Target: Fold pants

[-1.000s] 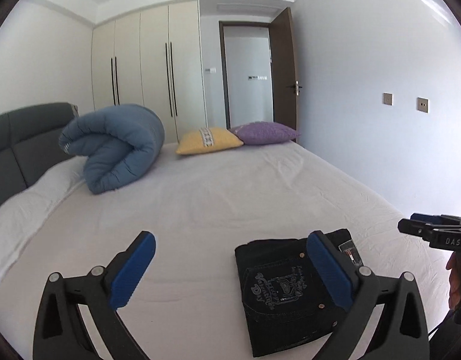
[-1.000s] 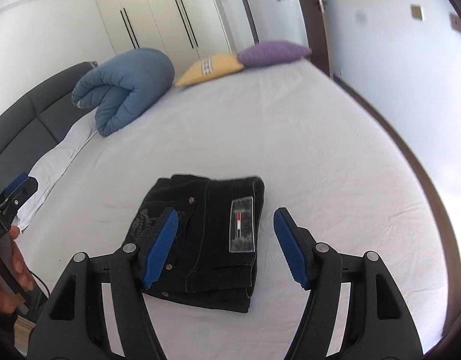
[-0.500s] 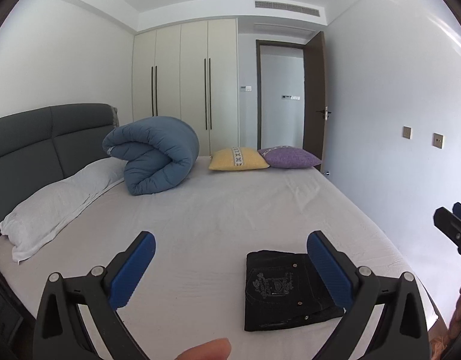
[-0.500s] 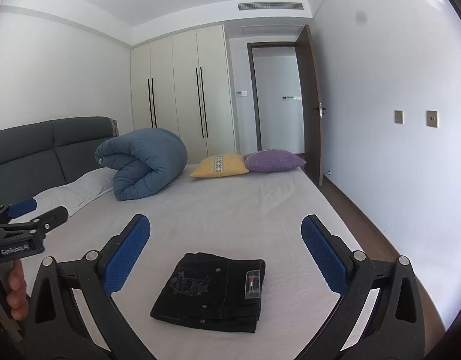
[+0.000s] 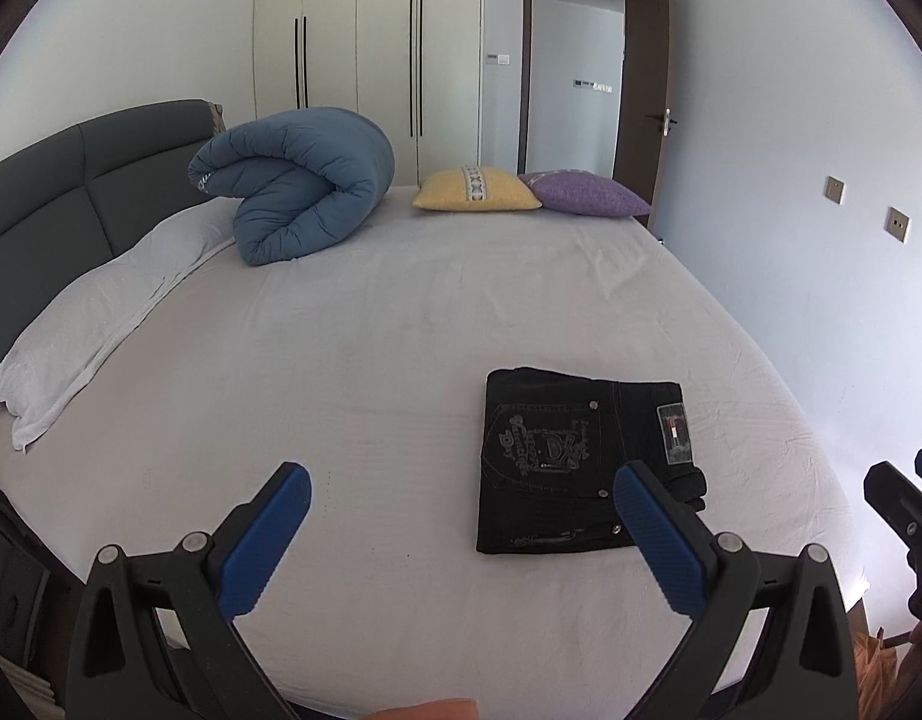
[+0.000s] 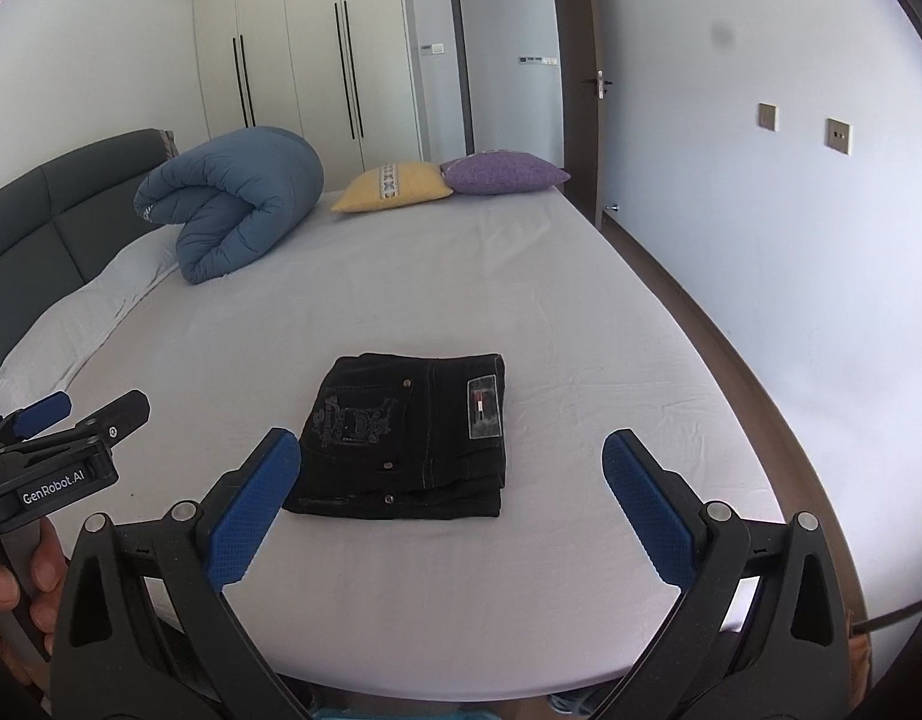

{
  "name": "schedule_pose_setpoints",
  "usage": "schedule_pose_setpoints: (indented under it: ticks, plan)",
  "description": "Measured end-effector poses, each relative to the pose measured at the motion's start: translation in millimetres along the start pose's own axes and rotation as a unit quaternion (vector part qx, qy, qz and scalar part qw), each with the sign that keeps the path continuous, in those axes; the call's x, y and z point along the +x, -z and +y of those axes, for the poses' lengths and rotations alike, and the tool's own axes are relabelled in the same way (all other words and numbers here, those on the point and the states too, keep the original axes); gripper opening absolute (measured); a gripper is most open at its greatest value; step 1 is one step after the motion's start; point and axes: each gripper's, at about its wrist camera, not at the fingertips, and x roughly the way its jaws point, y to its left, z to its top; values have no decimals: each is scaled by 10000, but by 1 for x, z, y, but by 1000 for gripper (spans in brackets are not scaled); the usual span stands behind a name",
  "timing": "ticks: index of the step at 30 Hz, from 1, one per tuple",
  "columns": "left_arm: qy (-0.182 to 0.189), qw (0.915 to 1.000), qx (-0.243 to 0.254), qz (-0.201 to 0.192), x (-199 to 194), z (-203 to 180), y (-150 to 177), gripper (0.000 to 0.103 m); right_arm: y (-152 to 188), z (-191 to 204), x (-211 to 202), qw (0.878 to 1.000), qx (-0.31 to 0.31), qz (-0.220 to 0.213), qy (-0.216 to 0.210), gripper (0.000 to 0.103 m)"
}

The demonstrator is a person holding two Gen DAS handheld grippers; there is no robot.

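Observation:
The black pants (image 5: pixel 571 456) lie folded into a compact rectangle on the white bed sheet (image 5: pixel 401 324), near the front right of the bed. They also show in the right wrist view (image 6: pixel 410 435). My left gripper (image 5: pixel 461 504) is open and empty, held back from the bed's front edge, left of the pants. My right gripper (image 6: pixel 452 474) is open and empty, held back with the pants just beyond its fingertips. The left gripper also shows at the left of the right wrist view (image 6: pixel 83 414).
A rolled blue duvet (image 5: pixel 299 192) and a white pillow (image 5: pixel 101 312) lie at the back left by the grey headboard (image 5: pixel 71 180). A yellow cushion (image 5: pixel 475 189) and a purple cushion (image 5: pixel 583 195) sit at the far end. A wall runs along the right.
Both grippers pulled back and up from the folded pants, then tilted down toward the bed again. The right gripper's jaws opened wider. The pants stayed put.

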Motion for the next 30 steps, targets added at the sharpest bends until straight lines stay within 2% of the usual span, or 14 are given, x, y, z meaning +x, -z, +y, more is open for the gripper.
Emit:
schedule_pose_setpoints:
  ticks: [3,12,30]
  plan:
    - [-99,9999,79,92,7,0,4,103,0,2,13,9999,-53,108,62,103]
    - [-85,9997,59,238,14,4,8,103,3,-4,47,9991,68,422,52,103]
    - [-30,9993,93,367,21,1,12,103,6,2,52,9983,35,578,11,103]
